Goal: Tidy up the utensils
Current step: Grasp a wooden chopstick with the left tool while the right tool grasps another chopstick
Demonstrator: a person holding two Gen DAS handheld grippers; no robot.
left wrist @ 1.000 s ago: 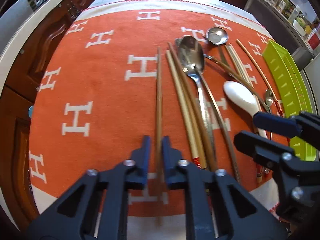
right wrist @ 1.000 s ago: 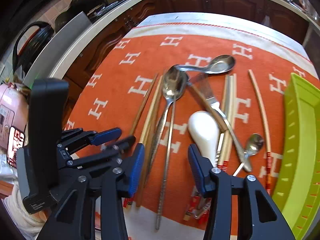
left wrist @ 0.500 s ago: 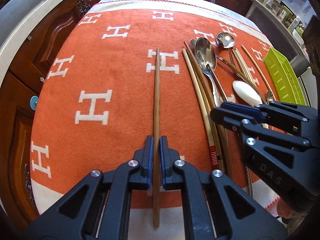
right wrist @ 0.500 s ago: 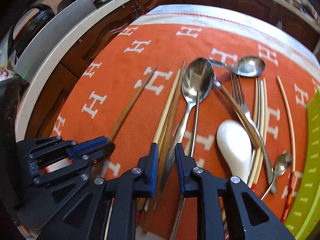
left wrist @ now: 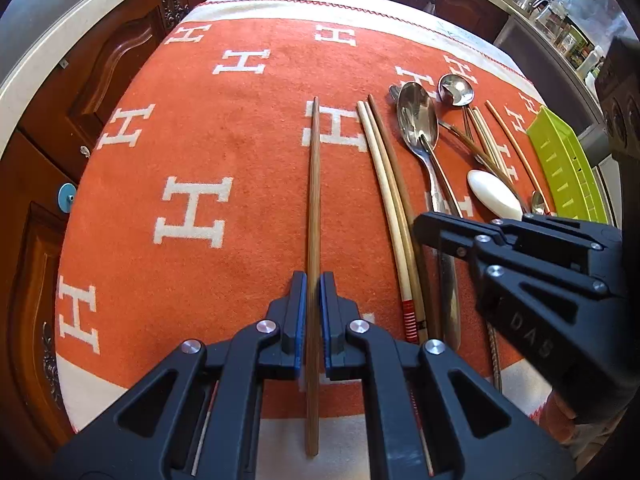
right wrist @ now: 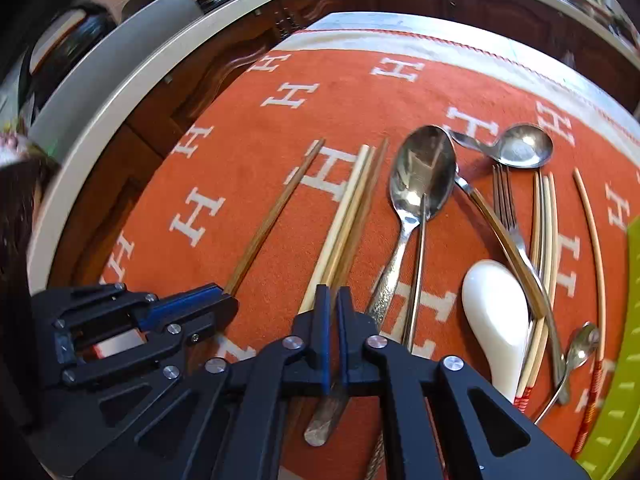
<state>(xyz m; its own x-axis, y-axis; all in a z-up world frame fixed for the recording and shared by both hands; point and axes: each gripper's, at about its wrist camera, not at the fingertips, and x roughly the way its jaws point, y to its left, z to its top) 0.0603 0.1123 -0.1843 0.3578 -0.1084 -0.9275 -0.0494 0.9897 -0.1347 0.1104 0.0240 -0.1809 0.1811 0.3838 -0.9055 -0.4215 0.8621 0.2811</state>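
Observation:
My left gripper is shut on a brown wooden chopstick that lies lengthwise on the orange cloth. My right gripper is shut on a brown chopstick in a bundle with pale chopsticks. Right of them lie a large steel spoon, a small ladle spoon, a fork, a white ceramic spoon, a small spoon and more pale chopsticks. The right gripper shows in the left wrist view.
A lime green tray stands at the cloth's right edge, also in the right wrist view. Dark wooden cabinets lie beyond the counter edge on the left. Kitchen items stand at the far right back.
The right gripper moved left over the chopstick bundle and shut on a brown chopstick. The left gripper stayed shut on its chopstick and drew back a little.

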